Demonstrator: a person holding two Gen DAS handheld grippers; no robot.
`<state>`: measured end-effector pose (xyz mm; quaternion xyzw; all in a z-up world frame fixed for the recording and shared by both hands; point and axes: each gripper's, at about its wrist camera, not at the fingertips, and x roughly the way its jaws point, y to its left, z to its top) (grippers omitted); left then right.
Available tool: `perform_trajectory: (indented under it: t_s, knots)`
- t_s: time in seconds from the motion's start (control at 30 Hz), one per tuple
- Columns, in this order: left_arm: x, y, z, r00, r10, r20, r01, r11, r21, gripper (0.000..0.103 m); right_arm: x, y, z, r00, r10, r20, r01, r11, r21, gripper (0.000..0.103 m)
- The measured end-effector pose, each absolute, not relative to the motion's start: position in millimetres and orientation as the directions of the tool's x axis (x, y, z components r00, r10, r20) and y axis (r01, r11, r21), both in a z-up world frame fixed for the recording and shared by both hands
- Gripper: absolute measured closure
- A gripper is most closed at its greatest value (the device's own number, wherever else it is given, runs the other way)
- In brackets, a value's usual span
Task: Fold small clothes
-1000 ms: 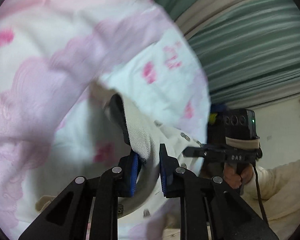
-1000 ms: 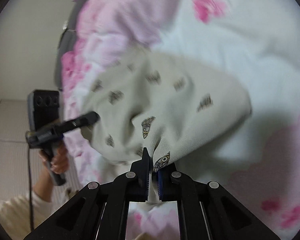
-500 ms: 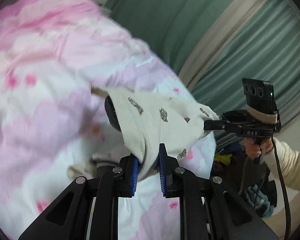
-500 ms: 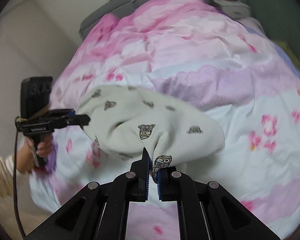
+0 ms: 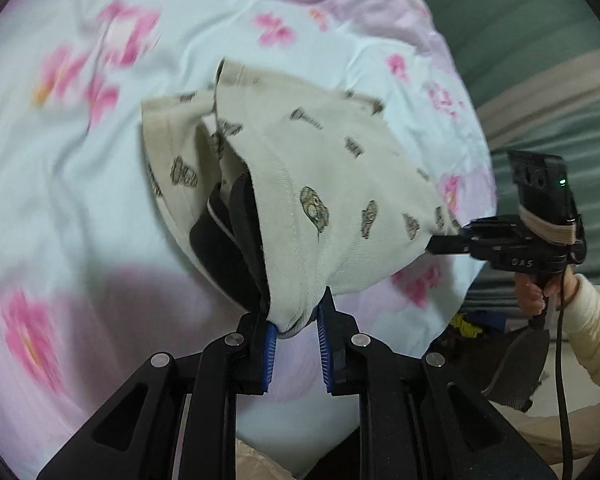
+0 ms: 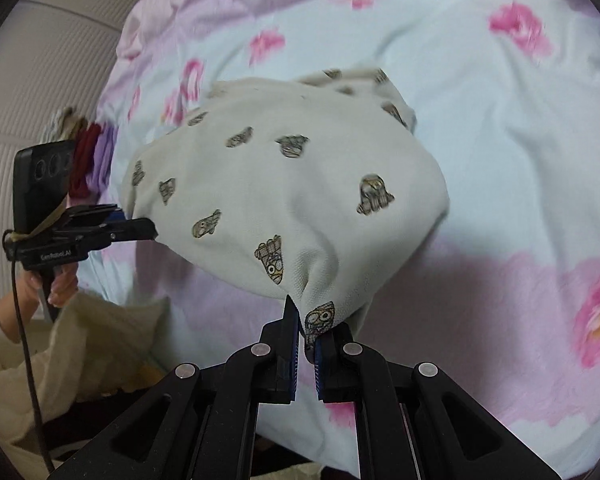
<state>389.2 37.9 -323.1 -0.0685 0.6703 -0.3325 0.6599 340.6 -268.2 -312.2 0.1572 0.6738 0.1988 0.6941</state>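
A small cream garment (image 5: 332,184) printed with little cartoon figures hangs stretched between both grippers above the pink flowered bedspread (image 5: 80,184). My left gripper (image 5: 296,330) is shut on one bunched corner, where a dark inner band (image 5: 228,248) shows in the garment's opening. At the right of this view the right gripper (image 5: 444,246) pinches the opposite corner. In the right wrist view my right gripper (image 6: 307,338) is shut on a fold of the garment (image 6: 284,184), and the left gripper (image 6: 148,234) holds the far corner at the left.
The bedspread (image 6: 520,140) fills most of both views. Green curtains (image 5: 540,60) hang at the right. A pile of red and purple clothes (image 6: 90,160) lies at the bed's left edge. A person's hand and cream sleeve (image 5: 592,332) hold the right gripper.
Both grippers have swung down toward the bedspread and rolled, carrying the garment with them. It stays stretched between them and now hangs closer over the bed.
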Motion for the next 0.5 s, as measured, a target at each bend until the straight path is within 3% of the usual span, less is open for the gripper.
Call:
perform_trajectory:
  t_s: [0.2,0.3,0.33,0.37,0.43,0.5]
  knots:
    - [339,52,-354,-0.174,-0.352,-0.92,0.329,0.859,-0.391,0.083,324,-254,-324,-0.041,0.428,-0.903,-0.144,0.892,0.429,0.091]
    - [324,66,-341,-0.175,-0.303,-0.937,0.293,0.892,-0.343,0.081,319,-250,-329,-0.075,0.397,-0.915,-0.176,0.897,0.404,0.066]
    - [322,70,-327,-0.136,-0.306,-0.942,0.282,0.9,-0.333,0.076,317,-251,-327,-0.072,0.412,-0.909,-0.164,0.894,0.418,0.053]
    - [323,70,-314,-0.094,-0.307,-0.947,0.283,0.904,-0.321,0.063,315,-252,-322,-0.058,0.411,-0.91,-0.148,0.897,0.415,0.04]
    - [331,69,-288,0.002,-0.324,-0.946,0.302,0.902,-0.308,0.043,310,-257,-301,0.021,0.391,-0.92,-0.133,0.913,0.385,0.028]
    - [350,62,-270,0.069,-0.375,-0.925,0.309,0.889,-0.337,0.04,305,-264,-280,0.121,0.366,-0.923,-0.112,0.929,0.354,0.026]
